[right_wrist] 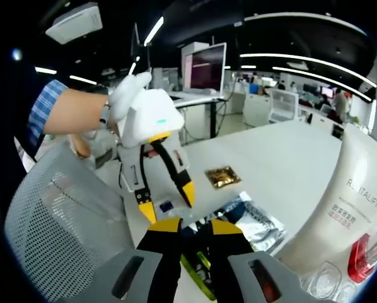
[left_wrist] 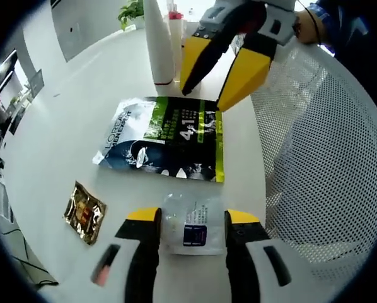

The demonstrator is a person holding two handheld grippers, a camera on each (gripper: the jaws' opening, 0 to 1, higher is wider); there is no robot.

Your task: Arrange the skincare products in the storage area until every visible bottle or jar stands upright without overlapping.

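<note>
Left gripper: jaws apart around a clear sachet, bottom centre. Right gripper: jaws apart over the green pack. White bottle upright, top centre.

Open-plan office, white table as the work surface.
Mesh chair just beside the table; monitor behind it; ceiling strip lights above; potted plant at its far edge.

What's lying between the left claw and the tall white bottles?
In the left gripper view: a small clear sachet at the left claw, then the green-and-black mask packet before the white bottles.
</note>
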